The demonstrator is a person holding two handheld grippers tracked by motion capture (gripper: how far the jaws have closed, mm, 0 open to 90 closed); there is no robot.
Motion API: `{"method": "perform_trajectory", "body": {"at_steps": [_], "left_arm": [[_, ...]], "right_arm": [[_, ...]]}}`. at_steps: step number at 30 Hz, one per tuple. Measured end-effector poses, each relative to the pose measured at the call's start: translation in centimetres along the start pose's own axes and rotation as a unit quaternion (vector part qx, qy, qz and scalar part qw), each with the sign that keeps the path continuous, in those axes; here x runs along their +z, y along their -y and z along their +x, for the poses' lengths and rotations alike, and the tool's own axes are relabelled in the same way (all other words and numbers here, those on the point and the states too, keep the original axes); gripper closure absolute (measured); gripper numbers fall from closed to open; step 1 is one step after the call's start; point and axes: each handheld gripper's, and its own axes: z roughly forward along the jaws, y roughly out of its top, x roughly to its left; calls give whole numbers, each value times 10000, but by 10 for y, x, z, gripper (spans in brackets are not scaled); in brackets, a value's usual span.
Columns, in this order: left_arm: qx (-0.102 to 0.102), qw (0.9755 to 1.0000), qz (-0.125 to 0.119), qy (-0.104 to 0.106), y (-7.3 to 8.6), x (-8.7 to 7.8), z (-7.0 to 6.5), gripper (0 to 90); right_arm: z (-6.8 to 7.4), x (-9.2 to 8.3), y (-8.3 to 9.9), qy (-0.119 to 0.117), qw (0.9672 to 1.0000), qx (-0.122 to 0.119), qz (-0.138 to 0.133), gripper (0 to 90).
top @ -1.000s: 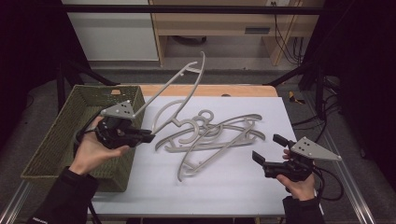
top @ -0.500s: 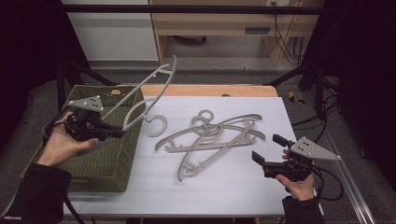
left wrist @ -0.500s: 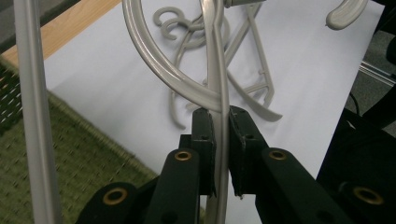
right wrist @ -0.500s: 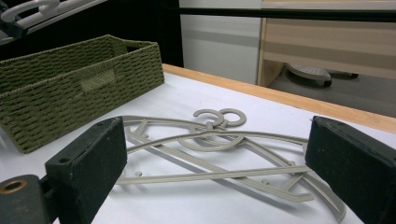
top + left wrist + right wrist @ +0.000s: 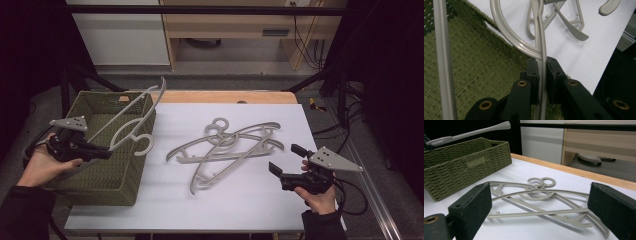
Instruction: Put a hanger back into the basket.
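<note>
My left gripper is shut on a grey plastic hanger, held tilted over the green woven basket; its hook hangs past the basket's right rim. In the left gripper view the pads pinch the hanger's thin bar above the basket's woven floor. More grey hangers lie crossed in a pile on the white table top. My right gripper stands open near the table's right front, apart from the pile. The right gripper view has the pile lying between its wide-set jaws.
The basket sits at the table's left edge. A wooden strip runs along the table's far edge. Dark metal frame bars stand at both sides. Pale cabinets and a wooden shelf lie beyond.
My left gripper has carried the hanger leftward and down, from above the table's left part to over the basket. The right gripper has stayed in place.
</note>
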Motion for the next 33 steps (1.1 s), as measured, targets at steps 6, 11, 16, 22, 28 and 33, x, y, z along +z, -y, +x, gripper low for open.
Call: {"method": "perform_trajectory", "body": {"at_steps": [6,11,16,22,28,33], "left_arm": [[-214,9998,57,10,14,-7,11,818],[-445,9990,50,-24,28,-8,23,818],[-590,9982,85,2,35,-7,31,817],[-649,9977,165,41,38,-3,34,816],[-764,9970,118,26,44,1,39,816],[-982,9950,163,-21,54,0,49,816]], "right_arm": [[0,1,0,5,10000,-18,-4,57],[0,0,0,4,10000,-10,-4,57],[0,0,0,6,10000,10,5,56],[0,0,0,3,10000,-2,15,57],[0,-1,0,22,10000,-9,-11,56],[0,0,0,13,10000,-16,15,56]]}}
